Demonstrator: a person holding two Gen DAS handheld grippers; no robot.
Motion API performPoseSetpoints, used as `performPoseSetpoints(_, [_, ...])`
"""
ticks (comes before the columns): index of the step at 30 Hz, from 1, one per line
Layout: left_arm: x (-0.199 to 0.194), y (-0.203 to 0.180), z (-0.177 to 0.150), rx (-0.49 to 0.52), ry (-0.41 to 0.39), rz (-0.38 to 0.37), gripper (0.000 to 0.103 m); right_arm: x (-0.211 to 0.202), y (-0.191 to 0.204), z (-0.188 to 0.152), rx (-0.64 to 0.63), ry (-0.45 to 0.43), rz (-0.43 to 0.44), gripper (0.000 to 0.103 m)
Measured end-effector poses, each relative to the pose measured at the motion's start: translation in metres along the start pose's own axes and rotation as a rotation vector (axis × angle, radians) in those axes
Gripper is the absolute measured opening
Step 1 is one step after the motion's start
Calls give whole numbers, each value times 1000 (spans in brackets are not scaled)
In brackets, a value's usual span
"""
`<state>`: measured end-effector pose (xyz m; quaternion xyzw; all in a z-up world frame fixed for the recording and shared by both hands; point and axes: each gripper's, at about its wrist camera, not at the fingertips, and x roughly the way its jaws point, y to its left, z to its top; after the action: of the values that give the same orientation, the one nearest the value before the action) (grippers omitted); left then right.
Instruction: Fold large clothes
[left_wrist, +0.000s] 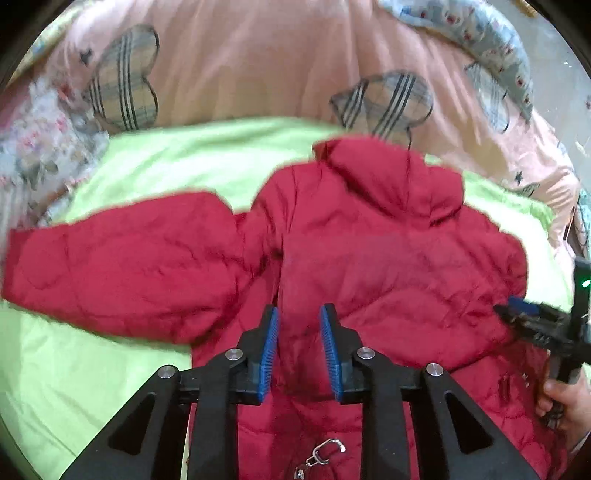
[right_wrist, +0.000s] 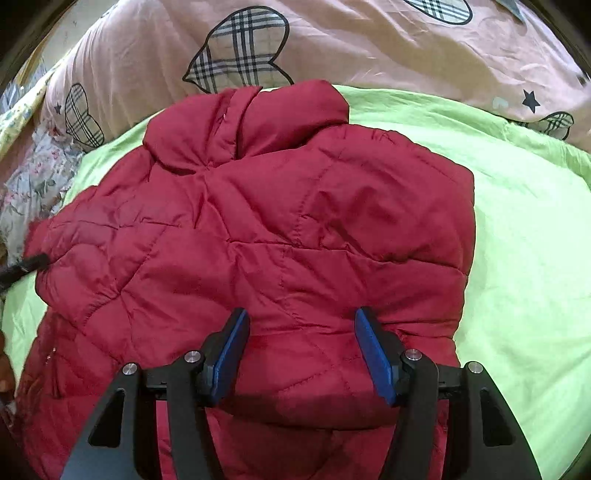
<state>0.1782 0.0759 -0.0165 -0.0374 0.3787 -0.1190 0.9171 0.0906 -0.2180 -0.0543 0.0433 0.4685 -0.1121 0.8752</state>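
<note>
Both the left gripper (left_wrist: 298, 328) and right gripper (right_wrist: 301, 336) are hovering spread and empty over the red jacket (right_wrist: 258, 229), so I'm guessing that puffy fabric's springing back unfolded.

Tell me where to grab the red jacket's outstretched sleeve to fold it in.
Grip the sleeve at its cuff end, coming from the outer side over the green sheet. It lies flat and spread away from the jacket body, so the free end lifts easily.

2 close downward views sharing jacket (left_wrist: 369, 236)
</note>
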Motion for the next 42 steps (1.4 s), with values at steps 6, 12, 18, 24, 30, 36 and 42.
performPoseSetpoints(6, [4,-32,11,50,4,-41,25,4,2,3,-9,15,-19,62])
performPoseSetpoints(12, [60,-34,-8,49,177,24,25,7,3,0,-22,13,-26,62])
performPoseSetpoints(18, [63,-34,-15,22,192,15,26,-11,6,2,5,-27,-3,61])
performPoseSetpoints(24, [63,-37,-13,6,194,18,26,2,12,1,-19,14,-39,62])
performPoseSetpoints(30, [64,-31,-13,-7,191,13,26,16,6,-2,-12,24,-31,62])
performPoseSetpoints(36, [60,-17,-19,-43,190,-42,26,4,2,0,16,10,0,62])
performPoseSetpoints(42, [31,9,-23,-121,151,-61,41,-33,-5,-1,79,-12,64,62])
